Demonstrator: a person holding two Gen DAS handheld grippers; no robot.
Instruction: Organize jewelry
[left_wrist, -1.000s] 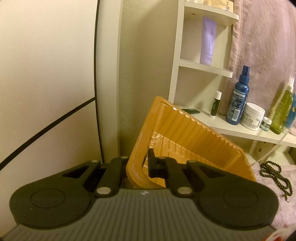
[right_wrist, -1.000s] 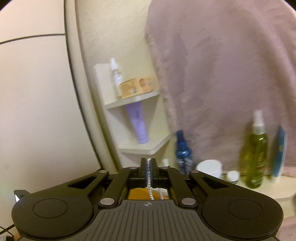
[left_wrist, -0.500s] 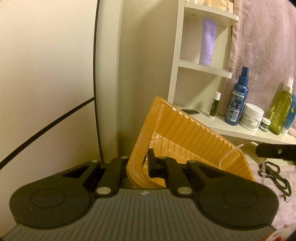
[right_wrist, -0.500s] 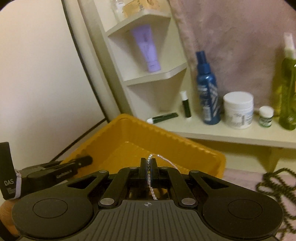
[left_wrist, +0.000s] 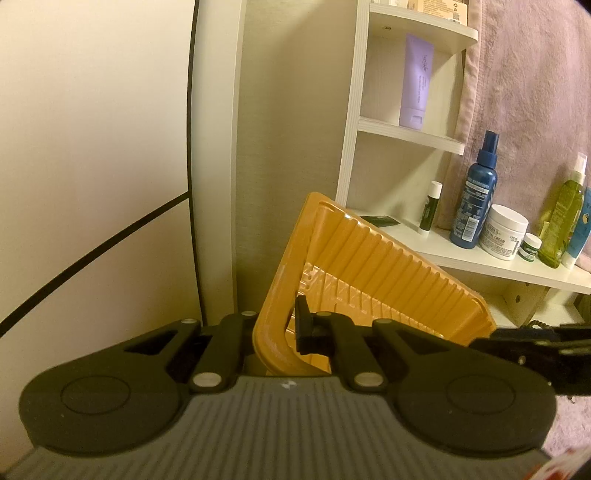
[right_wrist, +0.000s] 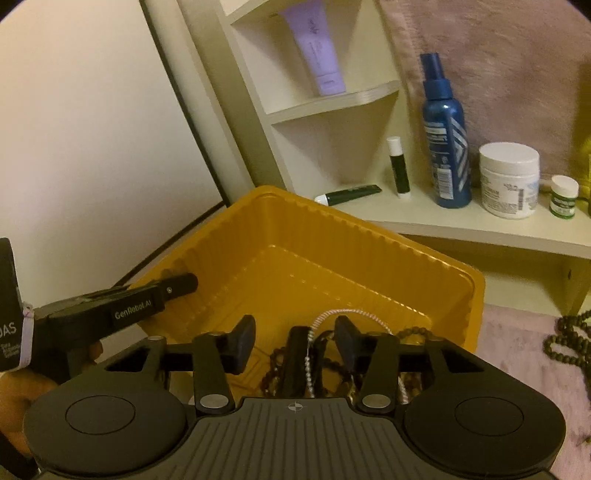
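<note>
Ribbed yellow plastic tray (right_wrist: 332, 258) looked glossy. Pale beaded silvery chain (right_wrist: 314, 354) glinted. Black gripper fingers (right_wrist: 242, 343) were matt plastic. Dusty-pink fuzzy cloth (right_wrist: 517, 339) looked soft, napped. Blue spray bottle (right_wrist: 445, 136) shone smooth.

Tray (right_wrist: 332, 258) directly ahead of right gripper (right_wrist: 295, 343); bead chain (right_wrist: 314, 354) between its opening jaws, over tray. Shelf (right_wrist: 461, 225) behind tray. Left gripper (right_wrist: 177, 286) on tray's left rim.
</note>
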